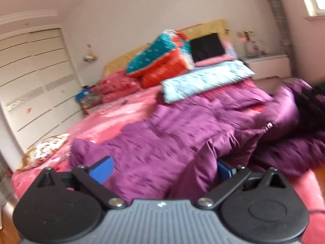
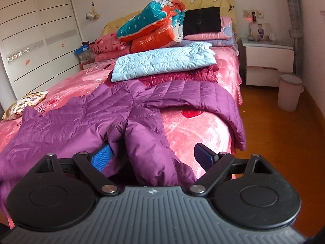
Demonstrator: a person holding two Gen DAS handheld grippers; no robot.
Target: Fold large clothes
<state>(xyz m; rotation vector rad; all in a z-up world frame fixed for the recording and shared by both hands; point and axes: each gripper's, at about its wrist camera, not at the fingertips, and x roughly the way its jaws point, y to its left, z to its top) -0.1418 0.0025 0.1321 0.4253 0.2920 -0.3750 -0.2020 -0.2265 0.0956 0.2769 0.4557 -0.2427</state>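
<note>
Left wrist view, blurred. Left gripper (image 1: 162,169) low over the purple jacket (image 1: 182,126), jaws spread wide, nothing pinched; a raised fold of jacket stands between the blue pads (image 1: 103,168), closer to the right one, contact not clear. Jacket sprawled on the near half of the bed (image 1: 113,113), one part trailing off the bed's right edge. Beyond the jacket: light blue folded piece (image 1: 205,81) on a red folded one, then a teal-orange quilt (image 1: 160,55) toward the headboard. One patterned cushion (image 1: 44,148) left of the jacket.

Right wrist view, sharp. Right gripper (image 2: 154,156) also released, jaws wide apart; a hump of jacket (image 2: 148,142) rises between the pads (image 2: 101,158), touching or nearly touching the left pad, clear of the right. One sleeve (image 2: 227,105) drapes over the bed's right edge.

Step judged: between grasps, jacket still unfolded and rumpled. Next move likely calls for closing each gripper on an edge or sleeve, then spreading flat before folding.

Count: one jacket to fold, two folded pieces stacked beyond it, two grippers, one bin (image 2: 289,92) on the floor right of the bed.
</note>
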